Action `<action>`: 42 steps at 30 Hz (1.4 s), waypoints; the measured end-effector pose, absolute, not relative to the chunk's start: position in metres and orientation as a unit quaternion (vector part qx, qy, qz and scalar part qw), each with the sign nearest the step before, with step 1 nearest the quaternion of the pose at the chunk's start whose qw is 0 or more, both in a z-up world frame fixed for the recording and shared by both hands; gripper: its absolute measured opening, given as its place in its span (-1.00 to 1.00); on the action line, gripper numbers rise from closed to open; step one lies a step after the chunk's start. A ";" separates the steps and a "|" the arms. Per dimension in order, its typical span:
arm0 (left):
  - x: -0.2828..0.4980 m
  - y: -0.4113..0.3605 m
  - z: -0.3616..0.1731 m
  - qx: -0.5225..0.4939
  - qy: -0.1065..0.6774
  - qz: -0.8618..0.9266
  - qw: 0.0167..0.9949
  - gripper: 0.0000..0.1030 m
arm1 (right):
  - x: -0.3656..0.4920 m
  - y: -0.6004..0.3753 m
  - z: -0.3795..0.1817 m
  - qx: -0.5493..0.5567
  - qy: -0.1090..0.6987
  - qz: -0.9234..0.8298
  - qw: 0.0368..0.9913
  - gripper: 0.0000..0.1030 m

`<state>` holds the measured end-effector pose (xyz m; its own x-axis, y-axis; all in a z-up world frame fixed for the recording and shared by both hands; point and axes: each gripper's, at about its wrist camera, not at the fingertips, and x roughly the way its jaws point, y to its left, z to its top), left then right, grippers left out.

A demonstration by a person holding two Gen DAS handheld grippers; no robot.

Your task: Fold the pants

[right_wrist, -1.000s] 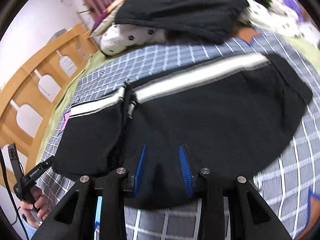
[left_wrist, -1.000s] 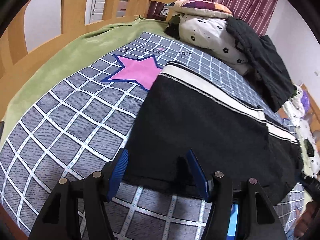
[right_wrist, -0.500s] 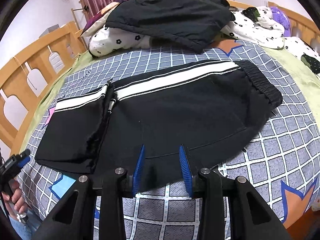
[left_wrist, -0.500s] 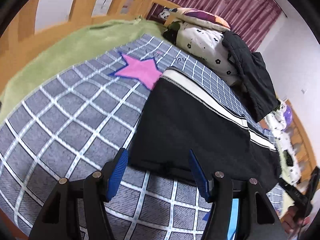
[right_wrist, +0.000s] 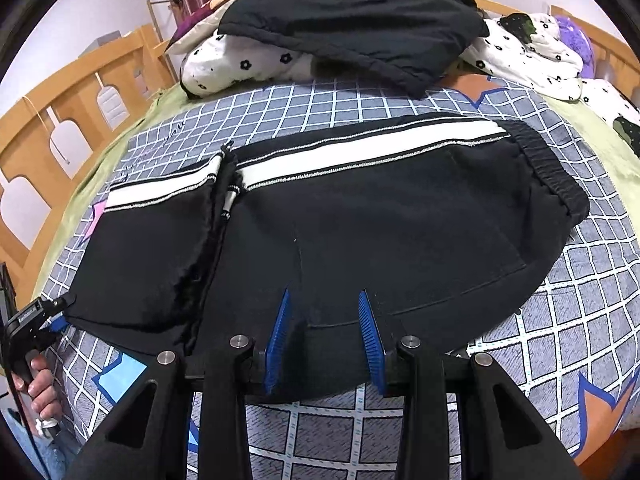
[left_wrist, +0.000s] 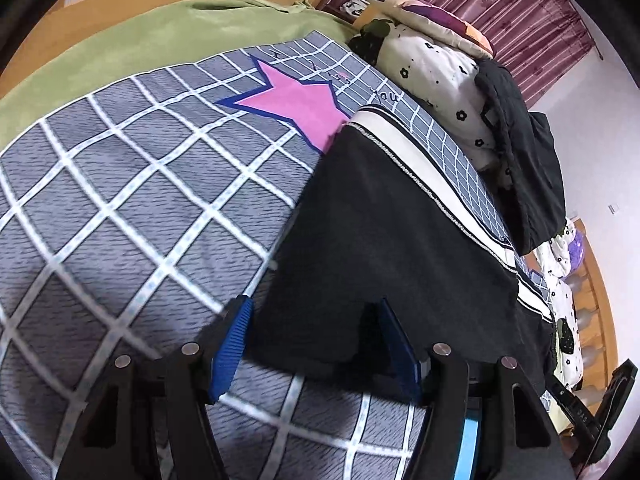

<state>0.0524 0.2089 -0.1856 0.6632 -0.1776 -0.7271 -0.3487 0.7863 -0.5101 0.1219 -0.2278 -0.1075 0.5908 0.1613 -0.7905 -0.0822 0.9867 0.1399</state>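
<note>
Black pants [right_wrist: 360,216] with a white side stripe lie flat on the grey checked bedspread [right_wrist: 580,320], legs folded back over the left part, waistband at the right. My right gripper [right_wrist: 324,320] is open and empty, just above the pants' near edge. My left gripper [left_wrist: 316,332] is open and empty at the near corner of the folded leg end [left_wrist: 380,240], which lies between its blue pads. The left gripper also shows at the far left of the right wrist view [right_wrist: 40,316].
A black jacket [right_wrist: 352,20] lies on white flowered bedding [right_wrist: 248,64] at the bed's far side. A wooden bed rail [right_wrist: 60,104] runs along the left. A green sheet [left_wrist: 140,40] lies beyond the bedspread.
My right gripper has pulled back and up from the pants. My left gripper has moved closer to the folded leg corner. Both stay open.
</note>
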 end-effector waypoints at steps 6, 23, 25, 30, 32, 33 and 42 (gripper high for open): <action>0.055 0.202 -0.180 -0.290 0.407 0.066 0.863 -0.22 | 0.109 -0.220 -0.107 -0.001 0.438 0.050 0.897 -0.32; 0.065 0.049 -0.030 -0.062 0.267 0.050 0.960 -0.75 | 0.110 -0.306 -0.026 -0.063 0.290 0.043 0.954 -0.19; 0.074 0.012 -0.016 -0.052 0.259 0.016 0.964 -0.76 | 0.109 -0.337 -0.035 -0.040 0.296 0.030 0.954 -0.19; 0.096 -0.099 -0.023 -0.033 0.261 -0.085 0.961 -0.78 | 0.101 -0.397 -0.046 -0.026 0.311 -0.019 0.950 -0.19; 0.101 -0.135 -0.041 -0.030 0.281 -0.117 0.952 -0.78 | 0.094 -0.412 -0.049 -0.025 0.315 -0.030 0.948 -0.19; 0.102 -0.154 -0.055 -0.021 0.295 -0.133 0.946 -0.79 | 0.091 -0.417 -0.051 -0.025 0.316 -0.031 0.948 -0.19; 0.089 -0.181 -0.109 0.001 0.368 -0.190 0.910 -0.63 | 0.081 -0.429 -0.058 0.006 0.329 -0.011 0.944 -0.17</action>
<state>0.0892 -0.1810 -0.1094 0.6565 -0.3461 -0.6702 0.3472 0.9275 -0.1389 0.0807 -0.4291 -0.0580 0.7830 -0.0178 -0.6218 0.0255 0.9997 0.0035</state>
